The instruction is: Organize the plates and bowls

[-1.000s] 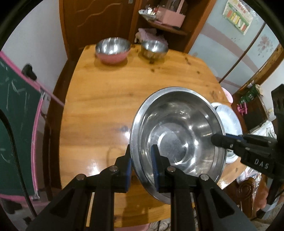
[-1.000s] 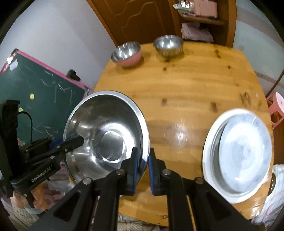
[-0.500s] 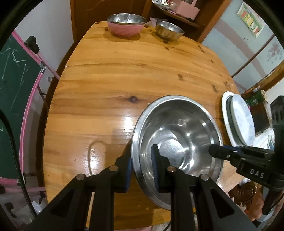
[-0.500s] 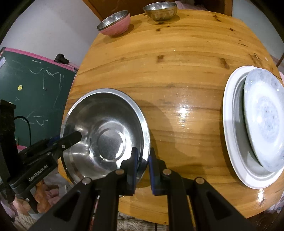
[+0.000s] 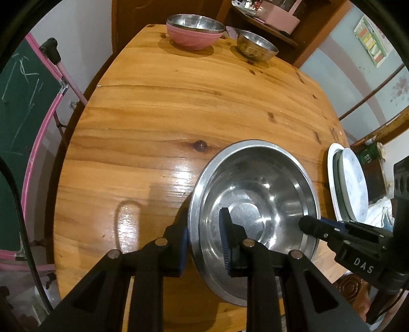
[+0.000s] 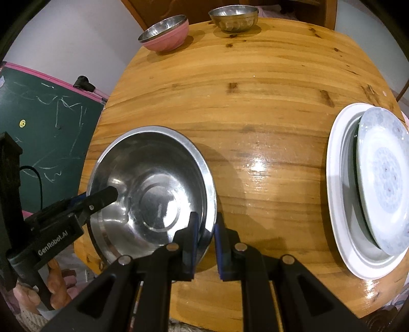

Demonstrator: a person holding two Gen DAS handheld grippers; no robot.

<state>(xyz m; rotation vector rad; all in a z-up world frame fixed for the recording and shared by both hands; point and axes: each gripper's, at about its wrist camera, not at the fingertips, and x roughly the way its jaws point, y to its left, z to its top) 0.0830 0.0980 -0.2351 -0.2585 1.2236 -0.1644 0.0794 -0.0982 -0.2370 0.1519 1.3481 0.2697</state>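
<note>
A large steel bowl (image 5: pixel 255 204) (image 6: pixel 153 189) rests on the near part of the round wooden table (image 5: pixel 179 107). My left gripper (image 5: pixel 204 240) straddles the bowl's left rim, its jaws slightly parted around it. My right gripper (image 6: pixel 205 227) straddles the bowl's right rim, jaws also slightly parted. Each gripper shows in the other's view, at the opposite rim. A patterned plate (image 6: pixel 383 178) lies in a white plate (image 6: pixel 340 194) at the table's right edge. A pink bowl with a steel bowl inside (image 5: pixel 194 30) (image 6: pixel 166 33) and a small steel bowl (image 5: pixel 255 46) (image 6: pixel 234 15) stand at the far edge.
A green chalkboard with a pink frame (image 5: pixel 23 107) (image 6: pixel 46 132) stands left of the table. A wooden door and shelves (image 5: pixel 268 15) stand behind the far edge. The person's hand (image 6: pixel 56 281) holds the left gripper below the table's near edge.
The large bowl has come down from a tilted, lifted pose to rest on the table. Both grippers' jaws have parted a little around its rim.
</note>
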